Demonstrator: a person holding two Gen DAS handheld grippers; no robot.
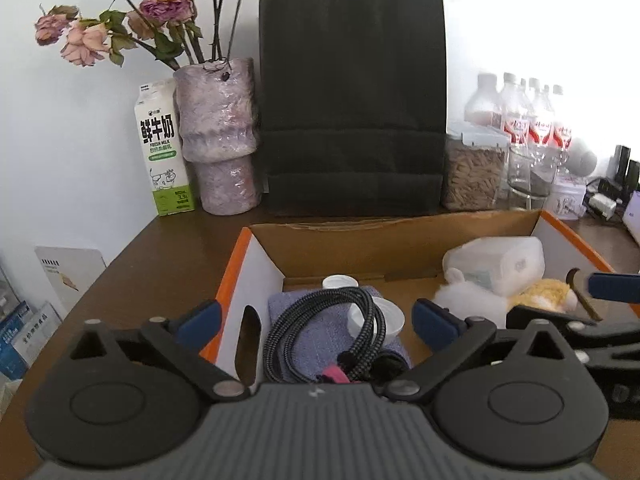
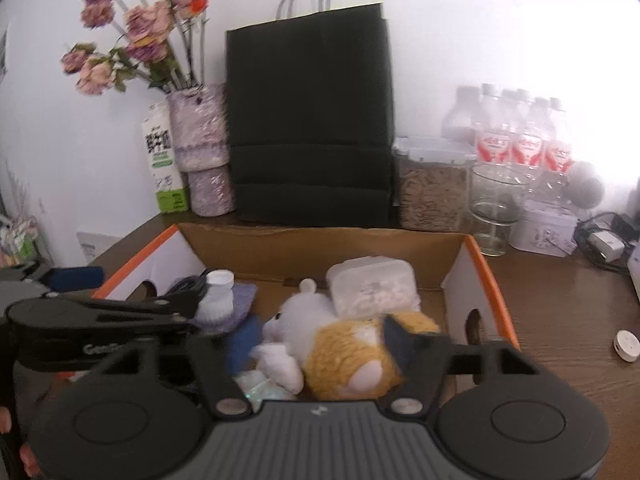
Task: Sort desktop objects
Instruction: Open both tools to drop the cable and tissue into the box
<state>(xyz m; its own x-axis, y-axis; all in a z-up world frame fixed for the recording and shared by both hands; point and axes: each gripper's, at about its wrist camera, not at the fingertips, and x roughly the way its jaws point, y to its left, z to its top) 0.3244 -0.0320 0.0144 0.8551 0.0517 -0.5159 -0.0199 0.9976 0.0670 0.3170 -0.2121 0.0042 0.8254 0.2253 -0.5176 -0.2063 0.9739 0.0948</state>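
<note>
Both grippers gape wide over the box (image 1: pixel 264 264), the left gripper (image 1: pixel 316 316) above the coiled cable (image 1: pixel 320 328), the right gripper (image 2: pixel 320 344) straddling the plush toy (image 2: pixel 344 352) without pressing it

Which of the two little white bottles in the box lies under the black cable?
The nearer white bottle, the one on the purple cloth. The cable crosses it; the farther bottle sits behind, clear of the cable.
</note>
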